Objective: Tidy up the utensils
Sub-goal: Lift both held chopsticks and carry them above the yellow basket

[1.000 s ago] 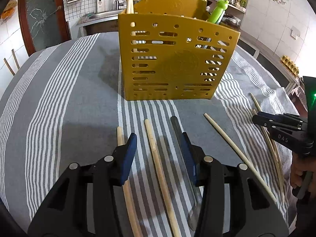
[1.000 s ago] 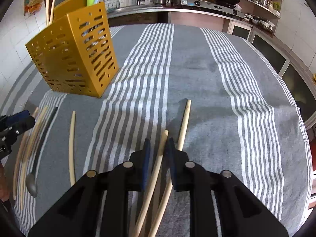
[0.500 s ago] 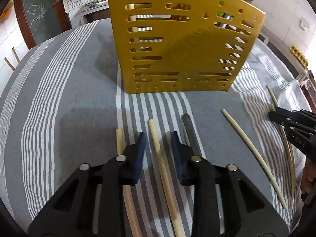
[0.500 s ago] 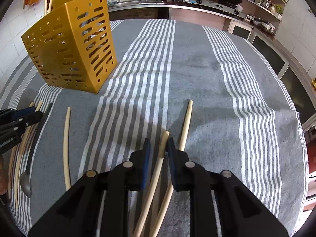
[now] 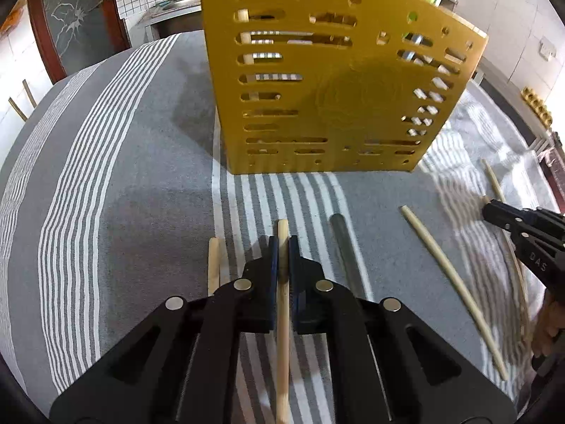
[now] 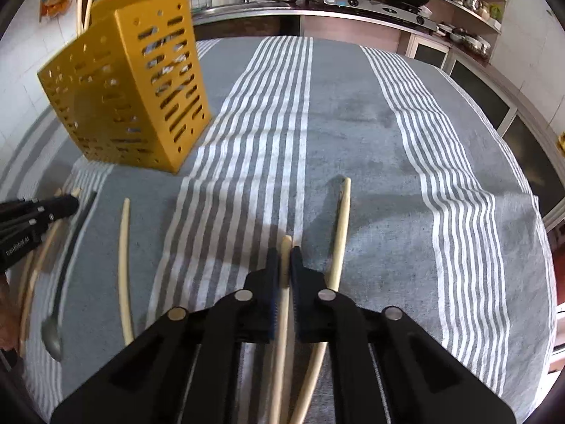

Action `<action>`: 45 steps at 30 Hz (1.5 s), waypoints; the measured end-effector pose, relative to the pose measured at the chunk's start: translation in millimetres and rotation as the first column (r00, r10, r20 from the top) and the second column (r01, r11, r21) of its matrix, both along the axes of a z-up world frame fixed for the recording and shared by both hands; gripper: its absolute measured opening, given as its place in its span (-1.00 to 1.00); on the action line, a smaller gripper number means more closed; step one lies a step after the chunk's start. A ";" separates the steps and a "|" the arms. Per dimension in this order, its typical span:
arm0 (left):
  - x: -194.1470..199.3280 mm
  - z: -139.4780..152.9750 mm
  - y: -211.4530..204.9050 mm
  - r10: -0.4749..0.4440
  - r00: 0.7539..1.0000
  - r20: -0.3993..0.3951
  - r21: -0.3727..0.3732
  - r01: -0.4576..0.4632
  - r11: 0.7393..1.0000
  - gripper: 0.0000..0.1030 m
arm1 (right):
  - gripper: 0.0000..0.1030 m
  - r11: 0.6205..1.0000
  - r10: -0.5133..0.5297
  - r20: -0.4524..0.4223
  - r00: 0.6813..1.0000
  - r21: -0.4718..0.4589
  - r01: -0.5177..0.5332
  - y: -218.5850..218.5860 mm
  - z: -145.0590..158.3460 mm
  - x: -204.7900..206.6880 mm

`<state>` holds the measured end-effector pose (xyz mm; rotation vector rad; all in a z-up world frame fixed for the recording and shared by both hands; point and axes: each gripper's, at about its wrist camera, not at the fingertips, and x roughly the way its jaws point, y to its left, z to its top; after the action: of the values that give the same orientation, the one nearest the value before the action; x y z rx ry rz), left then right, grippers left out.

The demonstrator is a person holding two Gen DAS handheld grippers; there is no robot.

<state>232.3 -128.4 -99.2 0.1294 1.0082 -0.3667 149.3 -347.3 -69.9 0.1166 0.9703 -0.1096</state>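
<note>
A yellow slotted utensil holder [image 5: 332, 88] stands on the striped cloth, with chopsticks and a green utensil inside; it also shows in the right wrist view [image 6: 123, 99]. My left gripper [image 5: 282, 243] is shut on a wooden chopstick [image 5: 282, 318] lying in front of the holder. Beside it lie another chopstick [image 5: 213, 268], a dark-handled spoon [image 5: 344, 247] and a pale chopstick [image 5: 448, 275]. My right gripper [image 6: 285, 254] is shut on a chopstick [image 6: 282, 325], with a second chopstick [image 6: 340, 233] just right of it.
The grey striped cloth [image 6: 353, 123] covers the table. In the right wrist view the spoon [image 6: 60, 282] and a curved chopstick [image 6: 123, 265] lie at left near the left gripper [image 6: 31, 222]. A kitchen counter and stove stand behind.
My left gripper has moved forward toward the holder and closed from wide open onto the middle chopstick. My right gripper has closed the last bit onto its chopstick.
</note>
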 end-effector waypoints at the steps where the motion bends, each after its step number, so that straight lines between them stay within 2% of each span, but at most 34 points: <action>1: -0.4 2.5 1.8 0.002 1.000 0.005 -0.004 -0.002 1.000 -0.92 | -0.88 1.000 0.005 0.011 1.000 0.005 -0.005 -0.6 3.7 -1.4; 8: -17.9 46.8 13.9 -0.012 0.997 0.082 -0.108 0.021 0.994 -0.91 | -0.88 0.997 0.004 0.142 0.990 0.072 -0.015 -7.2 42.8 -16.9; 17: -38.8 97.3 16.6 -0.027 0.980 0.198 -0.142 0.056 0.988 -0.91 | -0.88 0.995 0.024 0.268 0.963 0.090 -0.050 -5.1 87.8 -39.3; 22: -56.7 120.5 17.3 -0.035 0.961 0.274 -0.126 0.072 0.989 -0.91 | -0.88 0.994 0.038 0.323 0.946 0.083 -0.068 -0.5 108.8 -54.6; 31: -72.3 143.5 30.6 -0.012 0.943 0.332 -0.173 0.074 0.982 -0.91 | -0.88 0.995 0.059 0.403 0.913 0.048 -0.085 7.3 134.4 -76.1; 38: -83.9 167.2 31.6 -0.010 0.918 0.396 -0.188 0.091 0.978 -0.91 | -0.89 0.996 0.066 0.495 0.866 0.025 -0.091 10.6 166.6 -89.1; 45: -97.7 201.7 31.5 0.003 0.861 0.509 -0.185 0.107 0.977 -0.91 | -0.88 0.994 0.097 0.554 0.827 -0.011 -0.109 18.1 196.4 -91.3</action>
<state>134.6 -97.0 102.5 0.0587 0.4375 -0.4562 58.1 -329.2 126.6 0.1067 0.3900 0.0371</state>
